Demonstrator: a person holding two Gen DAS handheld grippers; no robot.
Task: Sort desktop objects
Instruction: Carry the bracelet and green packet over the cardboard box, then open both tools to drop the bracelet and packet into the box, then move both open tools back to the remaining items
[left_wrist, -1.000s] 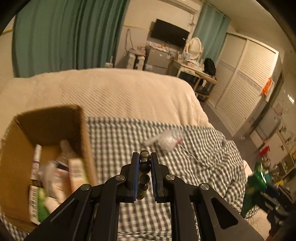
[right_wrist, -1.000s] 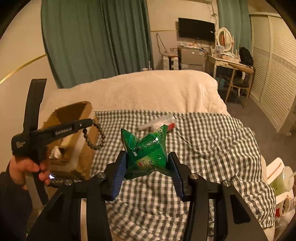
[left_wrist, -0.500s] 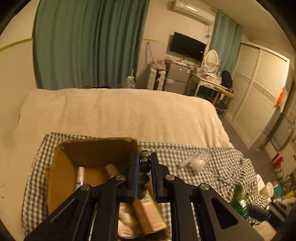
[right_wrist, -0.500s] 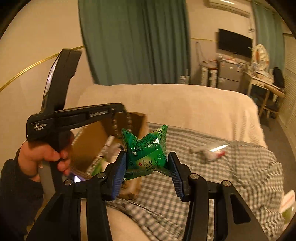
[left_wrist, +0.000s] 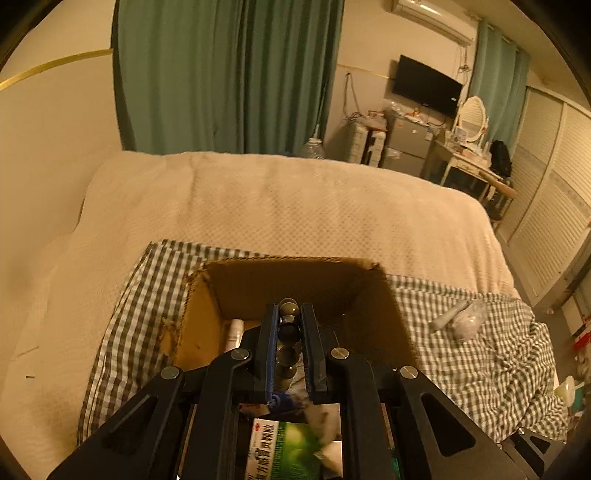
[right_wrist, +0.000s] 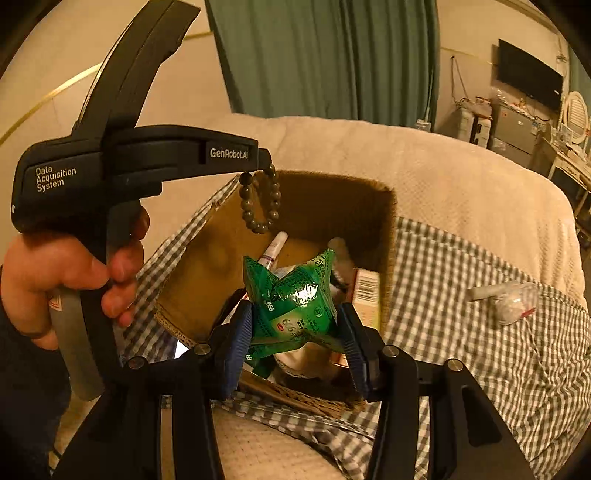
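My left gripper (left_wrist: 289, 310) is shut on a dark bead bracelet (left_wrist: 288, 332). In the right wrist view the left gripper (right_wrist: 264, 162) holds the bracelet (right_wrist: 245, 180) dangling over the open cardboard box (right_wrist: 332, 206). My right gripper (right_wrist: 295, 314) has a crumpled green packet (right_wrist: 295, 299) between its pads, above the box's near side. Its jaws are opening, and the pads still touch the packet. The box (left_wrist: 288, 260) holds a white tube (right_wrist: 273, 251), small cartons and a green medicine box (left_wrist: 288, 450).
The box sits on a checked cloth (right_wrist: 461, 332) over a cream blanket (left_wrist: 295, 206). A white tube with a clear plastic bag (right_wrist: 506, 295) lies on the cloth to the right. A hand (right_wrist: 66, 269) grips the left tool's handle.
Both grippers have swung left across the checked cloth and now hang over the box, which was off to their left before. Bracelet and green packet stayed in their grips.
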